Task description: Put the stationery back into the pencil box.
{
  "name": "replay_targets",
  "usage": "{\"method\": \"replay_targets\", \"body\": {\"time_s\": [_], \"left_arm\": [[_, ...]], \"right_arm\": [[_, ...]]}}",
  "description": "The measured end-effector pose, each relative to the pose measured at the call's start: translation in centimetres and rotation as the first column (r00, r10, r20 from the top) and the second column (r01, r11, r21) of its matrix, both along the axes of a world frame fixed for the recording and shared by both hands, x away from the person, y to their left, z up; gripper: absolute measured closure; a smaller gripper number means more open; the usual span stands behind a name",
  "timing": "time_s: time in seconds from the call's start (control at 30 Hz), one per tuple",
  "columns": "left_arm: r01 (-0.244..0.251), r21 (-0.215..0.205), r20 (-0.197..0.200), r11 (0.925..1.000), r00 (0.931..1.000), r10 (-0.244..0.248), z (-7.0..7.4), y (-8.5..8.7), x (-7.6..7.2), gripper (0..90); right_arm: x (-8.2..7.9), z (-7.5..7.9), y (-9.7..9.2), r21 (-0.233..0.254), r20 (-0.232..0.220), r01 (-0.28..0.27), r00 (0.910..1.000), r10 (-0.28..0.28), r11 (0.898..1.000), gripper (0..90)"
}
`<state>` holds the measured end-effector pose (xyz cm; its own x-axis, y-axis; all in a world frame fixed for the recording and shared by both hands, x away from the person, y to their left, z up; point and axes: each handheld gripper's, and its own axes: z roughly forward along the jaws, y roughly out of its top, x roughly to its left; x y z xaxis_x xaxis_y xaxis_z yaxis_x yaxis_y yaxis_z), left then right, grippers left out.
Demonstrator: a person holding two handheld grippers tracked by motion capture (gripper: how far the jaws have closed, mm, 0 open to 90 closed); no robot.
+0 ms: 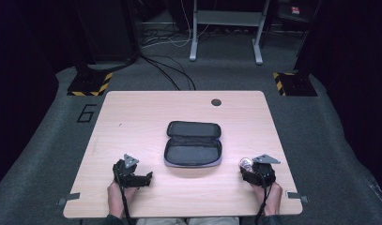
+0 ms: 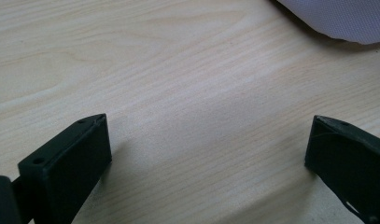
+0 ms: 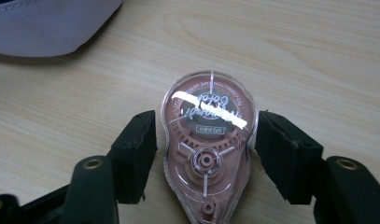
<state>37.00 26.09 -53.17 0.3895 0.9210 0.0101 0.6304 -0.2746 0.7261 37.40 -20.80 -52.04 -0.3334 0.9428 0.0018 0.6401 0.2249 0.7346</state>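
Note:
A black zip case lies open flat at the table's middle, its grey outer cloth at a corner of the left gripper view and the right gripper view. A pink, clear-shelled correction tape dispenser lies on the wood at the near right. My right gripper is shut on it, one jaw against each of its sides. At the near left, my left gripper rests open, jaws wide apart over bare wood.
The light wooden table has a round cable hole at the far side. Both hands sit at the near edge. Grey carpet, cables and stand bases with yellow-black tape surround the table.

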Motion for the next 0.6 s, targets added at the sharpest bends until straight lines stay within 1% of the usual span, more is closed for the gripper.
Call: {"method": "replay_targets", "body": {"time_s": [0.03, 0.07, 0.13, 0.17, 0.2, 0.23, 0.3, 0.4, 0.53, 0.6], "left_arm": [[-0.001, -0.002, -0.001, 1.0000, 1.0000, 0.001, -0.01, -0.01, 0.00, 0.1], [0.000, -0.001, -0.001, 1.0000, 1.0000, 0.000, 0.00, -0.01, 0.00, 0.1], [0.000, -0.001, -0.001, 1.0000, 1.0000, 0.000, 0.00, 0.00, 0.00, 0.1], [0.000, 0.000, 0.000, 1.0000, 1.0000, 0.000, 0.00, 0.00, 0.00, 0.1], [0.000, 0.000, 0.000, 1.0000, 1.0000, 0.000, 0.00, 0.00, 0.00, 0.1], [0.002, 0.000, -0.001, 1.0000, 1.0000, -0.002, 0.00, 0.01, -0.01, 0.1], [-0.001, -0.003, 0.000, 1.0000, 1.0000, 0.001, -0.01, -0.03, -0.01, 0.1], [-0.001, -0.003, 0.001, 1.0000, 1.0000, 0.001, -0.01, -0.03, -0.01, 0.2], [-0.001, -0.003, 0.001, 1.0000, 1.0000, 0.001, -0.02, -0.03, -0.01, 0.2], [0.000, -0.001, 0.000, 1.0000, 1.0000, 0.000, 0.00, -0.01, -0.01, 0.2]], "right_arm": [[0.00, -0.10, 0.05, -0.001, 0.004, -0.001, 1.0000, 0.001, 1.000, 38.8], [-0.09, -0.14, -0.03, -0.009, -0.004, -0.008, 1.0000, 0.008, 1.000, 40.6], [-0.20, -0.21, -0.03, 0.004, -0.001, -0.008, 1.0000, 0.008, 1.000, 42.3], [-0.23, -0.21, -0.08, 0.003, -0.001, -0.013, 0.9999, 0.013, 1.000, 43.4], [-0.25, -0.22, -0.07, 0.006, 0.006, -0.010, 0.9999, 0.010, 1.000, 47.3], [-0.25, -0.23, -0.12, 0.003, 0.013, -0.017, 0.9998, 0.016, 1.000, 48.6], [-0.28, -0.24, -0.11, 0.006, 0.015, -0.018, 0.9997, 0.018, 1.000, 49.2], [-0.34, -0.19, -0.09, 0.011, 0.005, -0.012, 0.9999, 0.012, 1.000, 49.4], [-0.31, -0.25, -0.30, 0.016, 0.014, -0.024, 0.9996, 0.024, 1.000, 49.7], [-0.34, -0.24, -0.35, 0.034, 0.011, -0.020, 0.9997, 0.020, 0.999, 49.8]]}}
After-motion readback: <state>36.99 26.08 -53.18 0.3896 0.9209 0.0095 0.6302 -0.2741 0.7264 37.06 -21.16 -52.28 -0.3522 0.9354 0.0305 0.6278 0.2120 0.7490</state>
